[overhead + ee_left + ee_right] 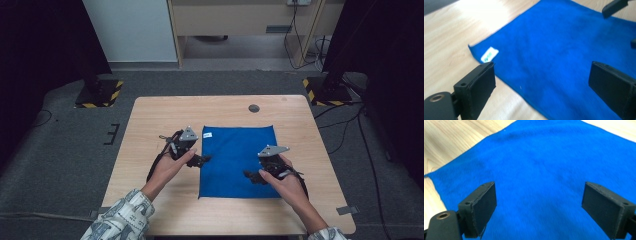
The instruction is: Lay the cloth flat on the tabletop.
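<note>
Blue cloth [238, 161] flat, left hand-held gripper [541, 82] wide open, right hand-held gripper [540, 207] wide open, both empty

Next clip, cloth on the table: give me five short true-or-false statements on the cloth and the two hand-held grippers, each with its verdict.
1. The blue cloth lies spread flat on the wooden table. True.
2. The left hand-held gripper is shut on the cloth's edge. False: its jaws stand wide apart, gripping nothing.
3. The right hand-held gripper is open above the cloth. True.
4. The white tag sits at the cloth's near right corner. False: in the high view it is at the far left corner.
5. The cloth is folded in half. False: it lies as a single open sheet.
</note>
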Available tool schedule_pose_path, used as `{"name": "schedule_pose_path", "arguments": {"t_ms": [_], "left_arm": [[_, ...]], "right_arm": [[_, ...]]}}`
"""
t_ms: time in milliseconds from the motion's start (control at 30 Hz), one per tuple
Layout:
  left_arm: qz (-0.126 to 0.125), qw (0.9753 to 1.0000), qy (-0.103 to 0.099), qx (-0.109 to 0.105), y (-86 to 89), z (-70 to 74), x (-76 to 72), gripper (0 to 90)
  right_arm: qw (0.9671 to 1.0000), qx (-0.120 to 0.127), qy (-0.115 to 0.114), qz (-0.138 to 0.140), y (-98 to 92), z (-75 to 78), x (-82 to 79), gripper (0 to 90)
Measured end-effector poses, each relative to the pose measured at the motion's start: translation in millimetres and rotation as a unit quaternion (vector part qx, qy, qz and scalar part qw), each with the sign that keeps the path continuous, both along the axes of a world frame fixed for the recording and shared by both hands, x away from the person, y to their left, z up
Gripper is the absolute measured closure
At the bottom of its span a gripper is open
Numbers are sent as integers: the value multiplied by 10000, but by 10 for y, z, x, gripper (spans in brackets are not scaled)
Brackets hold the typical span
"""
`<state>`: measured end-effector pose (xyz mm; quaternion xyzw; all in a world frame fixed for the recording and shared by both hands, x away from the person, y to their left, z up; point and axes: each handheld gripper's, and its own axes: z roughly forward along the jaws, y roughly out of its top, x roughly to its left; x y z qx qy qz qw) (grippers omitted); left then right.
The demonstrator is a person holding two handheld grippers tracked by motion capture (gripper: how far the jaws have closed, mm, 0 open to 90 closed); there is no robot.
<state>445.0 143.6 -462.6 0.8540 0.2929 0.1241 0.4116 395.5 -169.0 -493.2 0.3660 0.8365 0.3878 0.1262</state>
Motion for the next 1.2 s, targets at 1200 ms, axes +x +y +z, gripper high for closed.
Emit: {"name": "schedule_pose_path", "arguments": {"t_ms": [1200], "left_arm": [[374,9987,-331,-105,-64,264,467,77]], "right_arm": [[9942,-123,-60,1068,917,-46,-113,168]]}}
